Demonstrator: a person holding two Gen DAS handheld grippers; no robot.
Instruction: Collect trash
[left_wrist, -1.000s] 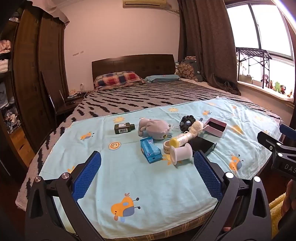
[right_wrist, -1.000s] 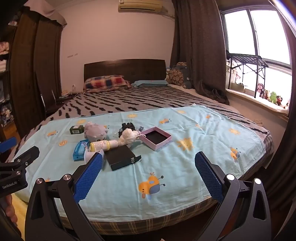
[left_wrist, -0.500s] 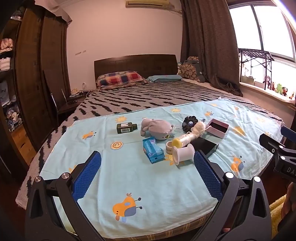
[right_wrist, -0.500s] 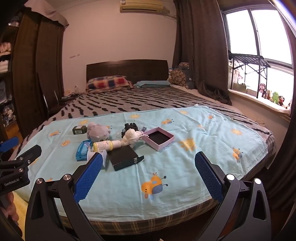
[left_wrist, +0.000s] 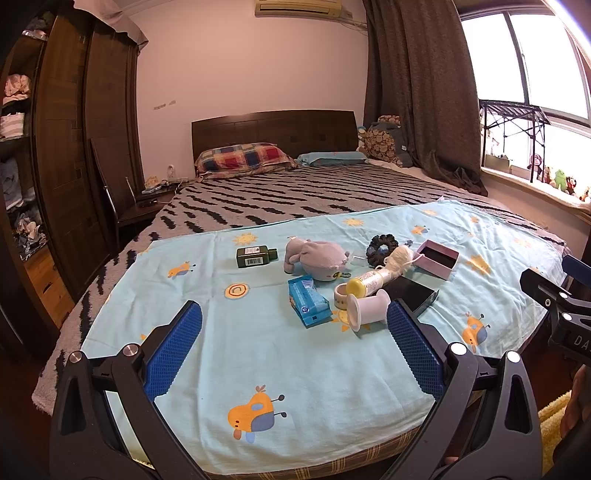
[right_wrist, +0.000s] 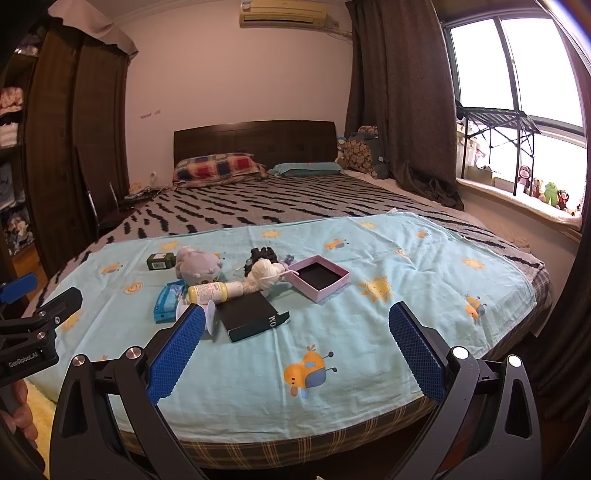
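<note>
A cluster of items lies on the light blue sheet (left_wrist: 258, 354) at the bed's foot: a dark green bottle (left_wrist: 255, 257), a grey plush toy (left_wrist: 317, 255), a blue tissue pack (left_wrist: 307, 301), a white spool (left_wrist: 367, 307), a yellow-capped bottle (left_wrist: 365, 282), a tape roll (left_wrist: 340, 294), a black box (right_wrist: 251, 317), a pink open box (right_wrist: 318, 277), a white yarn ball (right_wrist: 263, 275) and a black scrunchie (left_wrist: 382, 244). My left gripper (left_wrist: 293, 345) and right gripper (right_wrist: 293, 345) both hang open and hold nothing, short of the cluster.
A dark wardrobe (left_wrist: 70, 155) and a bedside table (left_wrist: 147, 206) stand at the left. Curtains (right_wrist: 402, 110) and a window sill with toys (right_wrist: 543, 192) are at the right. Pillows (left_wrist: 243, 157) lie by the headboard. A yellow rug (left_wrist: 554, 417) is on the floor.
Both grippers have drifted slightly, so the bed and its items sit a little to the right in each view. Nothing on the sheet has moved, and both grippers stay open.
</note>
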